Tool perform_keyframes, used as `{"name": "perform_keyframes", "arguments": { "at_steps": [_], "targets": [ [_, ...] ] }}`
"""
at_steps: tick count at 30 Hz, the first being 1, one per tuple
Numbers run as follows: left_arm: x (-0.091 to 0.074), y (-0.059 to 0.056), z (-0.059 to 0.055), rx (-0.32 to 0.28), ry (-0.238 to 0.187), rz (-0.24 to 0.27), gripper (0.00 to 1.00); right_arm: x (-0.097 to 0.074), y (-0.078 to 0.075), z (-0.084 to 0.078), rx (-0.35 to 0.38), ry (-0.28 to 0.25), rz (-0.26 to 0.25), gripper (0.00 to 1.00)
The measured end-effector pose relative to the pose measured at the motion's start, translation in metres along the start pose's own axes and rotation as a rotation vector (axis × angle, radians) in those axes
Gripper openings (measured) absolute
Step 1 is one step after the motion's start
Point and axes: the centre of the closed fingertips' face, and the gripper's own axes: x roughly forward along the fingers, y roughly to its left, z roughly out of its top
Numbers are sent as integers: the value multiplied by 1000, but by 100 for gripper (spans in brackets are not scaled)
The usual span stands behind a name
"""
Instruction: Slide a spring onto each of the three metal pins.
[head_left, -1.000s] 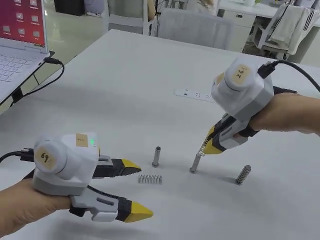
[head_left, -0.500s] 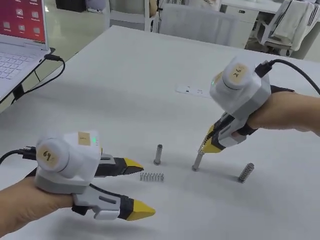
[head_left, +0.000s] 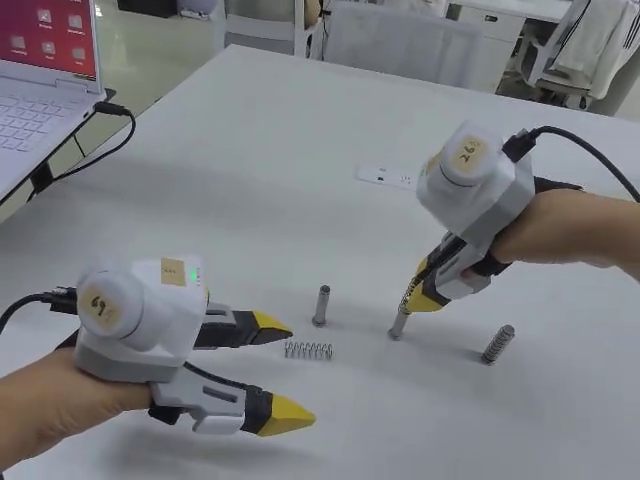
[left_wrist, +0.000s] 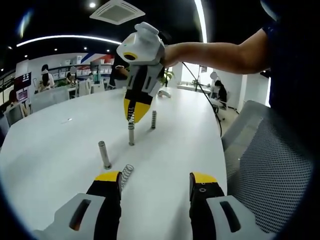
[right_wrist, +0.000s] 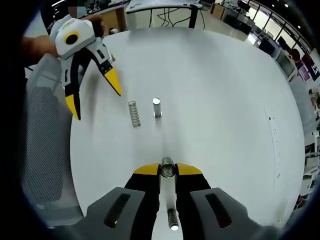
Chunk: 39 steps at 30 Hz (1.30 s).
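1. Nearest, low over the bench (head_left: 200, 200): left hand-held gripper (head_left: 293, 372), jaws spread with nothing between them. It has yellow tips, black shanks and a white plastic body.
2. Just beyond its tips: loose spring (head_left: 307, 350), lying on its side. Thin bright wire, open coils. It will likely roll and squash, so pinch it lightly at mid-length when its turn comes.
3. Just behind that: bare pin (head_left: 322, 305), a smooth grey metal cylinder standing upright with no visible base. Judged easy to tip.
4. To the right: middle pin (head_left: 400, 322). The right hand-held gripper (head_left: 425, 298) pinches a held spring (left_wrist: 131, 116) whose lower end meets the pin's top. I cannot tell whether any coil is over the pin yet.
   - Step in hand, as judged: threading the held spring onto this pin.
   - Keep the spring's axis in line with the pin and lower it straight.
   - Grip lightly so the bore stays round.
   - Let go only once several coils are past the tip.
   - A sideways push would probably topple the pin.
5. Farther right: third pin (head_left: 496, 344), sheathed in its coils and leaning slightly. Judged one of three done.
6. Far: white power strip (head_left: 385, 178), flat on the matte white bench. A laptop (head_left: 40, 60) is at far left.
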Motion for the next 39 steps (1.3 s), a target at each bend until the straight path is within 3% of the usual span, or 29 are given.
{"name": "perform_keyframes", "arguments": {
  "at_steps": [20, 39],
  "targets": [
    [0, 4, -2, -6, 6, 8, 48, 34, 5, -13, 27, 41, 32, 9],
    [0, 6, -3, -9, 12, 13, 48, 38, 4, -14, 44, 34, 45, 9]
  ]
}}
